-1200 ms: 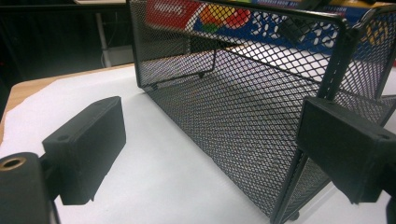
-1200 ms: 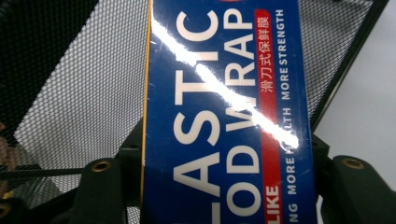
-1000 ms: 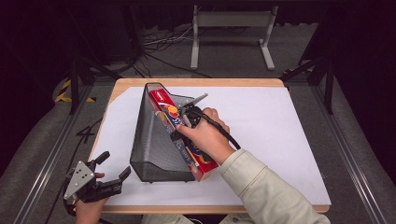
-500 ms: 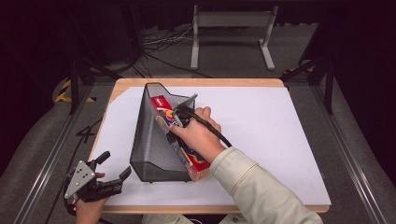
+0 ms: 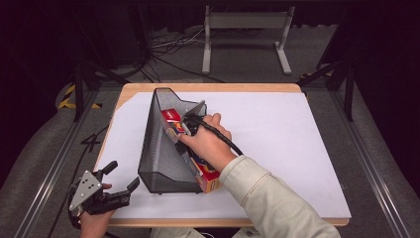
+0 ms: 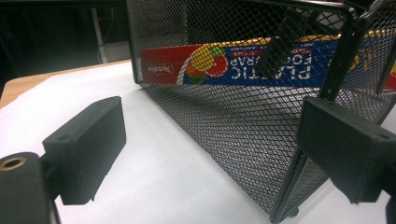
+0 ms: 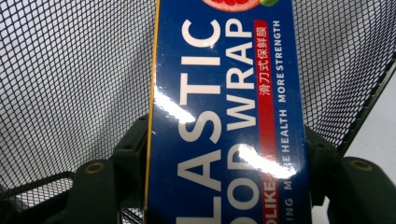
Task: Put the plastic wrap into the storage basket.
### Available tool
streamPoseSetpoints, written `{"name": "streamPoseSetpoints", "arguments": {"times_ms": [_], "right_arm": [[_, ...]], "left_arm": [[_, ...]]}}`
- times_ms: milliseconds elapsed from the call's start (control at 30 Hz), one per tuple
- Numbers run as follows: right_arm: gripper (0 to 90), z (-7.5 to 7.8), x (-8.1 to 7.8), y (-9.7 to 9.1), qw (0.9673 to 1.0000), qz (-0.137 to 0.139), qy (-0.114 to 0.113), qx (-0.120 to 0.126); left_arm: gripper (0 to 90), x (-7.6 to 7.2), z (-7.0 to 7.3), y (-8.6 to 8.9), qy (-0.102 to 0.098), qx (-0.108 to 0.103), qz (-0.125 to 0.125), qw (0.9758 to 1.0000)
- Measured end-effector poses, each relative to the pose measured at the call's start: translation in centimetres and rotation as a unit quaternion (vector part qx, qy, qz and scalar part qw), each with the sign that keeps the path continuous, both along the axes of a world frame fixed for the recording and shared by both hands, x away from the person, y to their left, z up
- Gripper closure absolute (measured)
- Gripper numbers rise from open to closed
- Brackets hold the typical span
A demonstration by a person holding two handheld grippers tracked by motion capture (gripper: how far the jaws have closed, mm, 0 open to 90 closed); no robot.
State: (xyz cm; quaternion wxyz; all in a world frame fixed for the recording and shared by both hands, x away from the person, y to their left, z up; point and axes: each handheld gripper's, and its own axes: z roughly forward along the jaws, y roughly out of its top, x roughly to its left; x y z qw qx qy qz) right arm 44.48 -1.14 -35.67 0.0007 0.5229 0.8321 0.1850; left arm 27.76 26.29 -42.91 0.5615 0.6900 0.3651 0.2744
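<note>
We read "PLASTIC FOOD WRAP" in large white letters on the blue face of the plastic wrap box (image 7: 224, 116), lying directly between the jaws of the right gripper (image 7: 224, 186). Beside it, on a red strip, Chinese characters; then small white "MORE HEALTH MORE STRENGTH". Ahead of the left gripper (image 6: 210, 158), through the mesh basket (image 6: 243, 135), the same box (image 6: 224, 65) shows upside down: "PLASTIC WRAP", plus a small white brand word on red, unreadable.
</note>
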Motion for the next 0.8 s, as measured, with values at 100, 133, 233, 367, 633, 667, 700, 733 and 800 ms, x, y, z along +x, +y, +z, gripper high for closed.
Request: {"name": "streamPoseSetpoints", "arguments": {"times_ms": [100,133,233,367,633,667,700,733,800], "right_arm": [[33.6,0.3,-0.1,0.2,0.9999,0.007,-0.008,0.0],[32.3,0.4,-0.2,0.3,0.9999,0.009,-0.012,-0.004],[30.1,0.4,-0.4,0.5,0.9995,0.018,-0.018,-0.016],[28.6,0.5,-0.7,0.6,0.9992,0.023,-0.025,-0.021],[22.8,1.0,-1.0,-0.1,0.9988,0.03,-0.038,-0.003],[22.7,1.1,-1.0,-0.2,0.9988,0.031,-0.038,-0.003],[22.1,1.2,-1.1,-0.3,0.9986,0.036,-0.039,-0.003],[19.9,1.3,-1.2,-0.4,0.9985,0.037,-0.041,-0.002],[19.4,1.6,-1.3,-0.6,0.9981,0.036,-0.049,0.004]], "left_arm": [[9.4,0.0,0.0,-0.1,0.001,0.002,-0.003,1.0],[9.4,0.0,0.0,-0.1,0.001,0.003,-0.003,1.0],[9.4,-0.1,0.1,-0.1,-0.002,0.003,-0.001,1.0],[9.4,-0.1,0.0,-0.1,-0.001,0.001,0.0,1.0],[9.4,0.0,0.0,-0.1,-0.001,0.001,0.0,1.0],[9.4,0.0,0.0,-0.1,-0.001,0.001,0.0,1.0],[9.4,0.0,0.0,-0.1,-0.001,0.001,-0.001,1.0],[9.4,0.0,0.1,-0.1,-0.001,0.002,-0.002,1.0],[9.4,0.0,0.1,-0.1,-0.001,0.003,-0.003,1.0]]}}
